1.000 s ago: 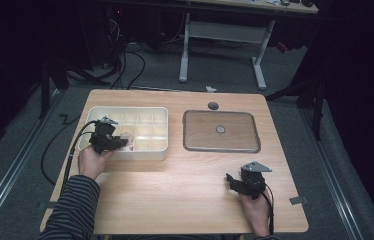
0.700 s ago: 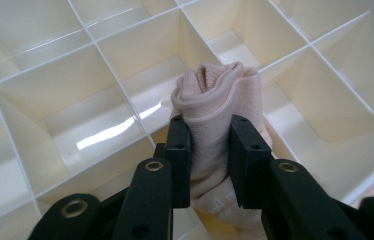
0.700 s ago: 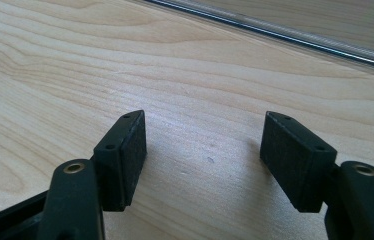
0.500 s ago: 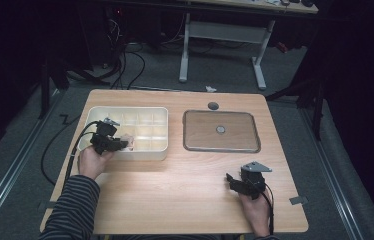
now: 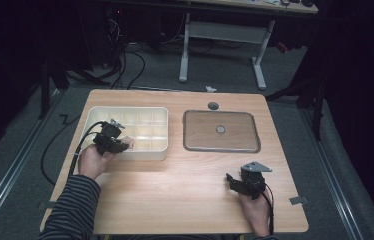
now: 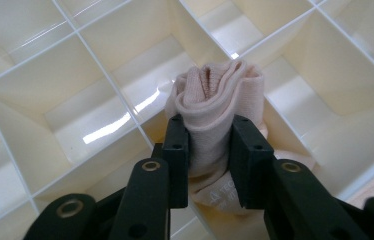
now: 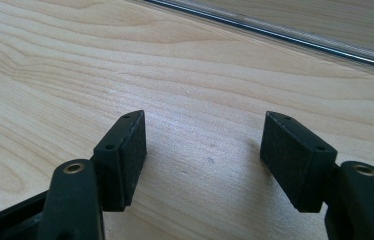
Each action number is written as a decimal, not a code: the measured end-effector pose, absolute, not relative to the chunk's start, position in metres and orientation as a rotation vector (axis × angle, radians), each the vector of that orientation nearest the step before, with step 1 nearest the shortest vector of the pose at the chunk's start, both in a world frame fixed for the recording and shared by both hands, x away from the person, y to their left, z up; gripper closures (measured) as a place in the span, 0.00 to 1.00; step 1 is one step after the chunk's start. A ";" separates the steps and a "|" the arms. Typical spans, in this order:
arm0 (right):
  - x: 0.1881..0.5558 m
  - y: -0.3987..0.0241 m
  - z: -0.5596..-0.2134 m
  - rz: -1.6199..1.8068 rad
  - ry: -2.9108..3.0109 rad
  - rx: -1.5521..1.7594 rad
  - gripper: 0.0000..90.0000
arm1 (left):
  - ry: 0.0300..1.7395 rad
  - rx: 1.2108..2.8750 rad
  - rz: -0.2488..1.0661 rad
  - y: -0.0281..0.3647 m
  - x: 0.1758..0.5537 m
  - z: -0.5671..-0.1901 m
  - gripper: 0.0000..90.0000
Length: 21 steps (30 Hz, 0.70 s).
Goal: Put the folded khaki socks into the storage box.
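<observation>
The left gripper (image 6: 209, 150) has its fingers (image 6: 177, 150) clamped on a rolled pink sock (image 6: 220, 100), though they have just been easing apart a little. The sock sits over a cell wall at the near edge of the cream divided tray (image 5: 147, 117), partly down in a cell. The right gripper (image 7: 202, 155) rests low over the bare bench (image 5: 175, 200) near its right front corner, fingers wide apart with nothing between them. A clear lid (image 5: 221, 131) lies right of the tray
</observation>
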State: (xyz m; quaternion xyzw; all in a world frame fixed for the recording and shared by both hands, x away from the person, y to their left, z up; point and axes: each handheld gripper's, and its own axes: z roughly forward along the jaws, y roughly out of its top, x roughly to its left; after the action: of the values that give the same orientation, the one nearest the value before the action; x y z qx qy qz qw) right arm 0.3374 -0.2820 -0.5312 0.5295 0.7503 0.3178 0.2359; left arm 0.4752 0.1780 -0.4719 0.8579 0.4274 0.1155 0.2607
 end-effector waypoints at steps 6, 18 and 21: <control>0.337 -0.282 -0.531 0.873 2.058 1.453 0.39 | 1.190 2.240 0.301 0.182 0.474 -0.467 0.65; 0.337 -0.282 -0.531 0.873 2.058 1.453 0.39 | 1.173 2.156 0.385 0.180 0.474 -0.451 0.77; 0.337 -0.282 -0.531 0.873 2.058 1.453 0.39 | 1.177 2.163 0.381 0.179 0.477 -0.454 0.85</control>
State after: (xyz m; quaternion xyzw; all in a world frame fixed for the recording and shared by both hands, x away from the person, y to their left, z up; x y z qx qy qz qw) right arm 0.3374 -0.2821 -0.5312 0.5296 0.7502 0.3182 0.2354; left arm 0.4771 0.1789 -0.4537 0.8226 0.4477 0.1447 0.3191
